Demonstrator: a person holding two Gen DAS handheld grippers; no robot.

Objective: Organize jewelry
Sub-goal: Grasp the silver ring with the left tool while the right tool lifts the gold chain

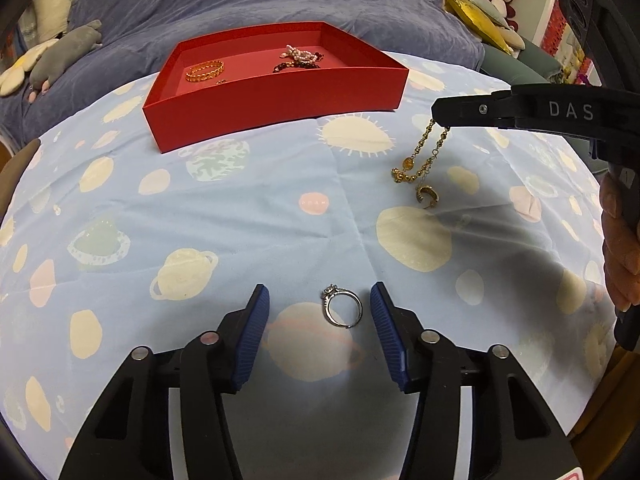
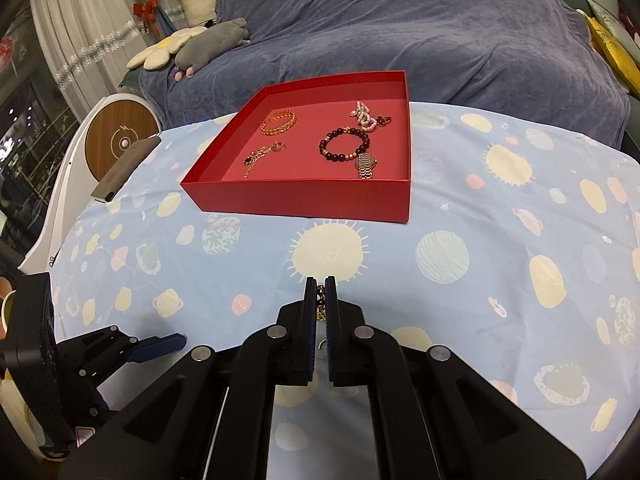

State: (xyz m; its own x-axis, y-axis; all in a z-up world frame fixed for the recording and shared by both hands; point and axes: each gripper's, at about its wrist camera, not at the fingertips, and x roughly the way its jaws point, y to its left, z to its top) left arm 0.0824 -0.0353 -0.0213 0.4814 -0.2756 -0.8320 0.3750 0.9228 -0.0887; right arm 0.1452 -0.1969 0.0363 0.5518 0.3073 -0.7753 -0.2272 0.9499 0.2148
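Note:
A silver ring (image 1: 341,306) lies on the blue patterned cloth between the open blue pads of my left gripper (image 1: 319,300), nearer the right pad. My right gripper (image 1: 438,114) (image 2: 320,286) is shut on a gold necklace (image 1: 424,160) (image 2: 321,306) that dangles above the cloth, right of the red tray (image 1: 276,108) (image 2: 304,200). The tray holds a gold bracelet (image 2: 279,121), a dark bead bracelet (image 2: 344,145), a pearl piece (image 2: 365,117), a thin gold chain (image 2: 262,157) and a gold watch (image 2: 365,165).
The cloth covers a round table (image 2: 500,280). Behind it is a bed with a purple blanket (image 2: 400,28) and plush toys (image 2: 208,42). A white round device (image 2: 120,140) stands at the left. My left gripper (image 2: 162,344) shows low left in the right wrist view.

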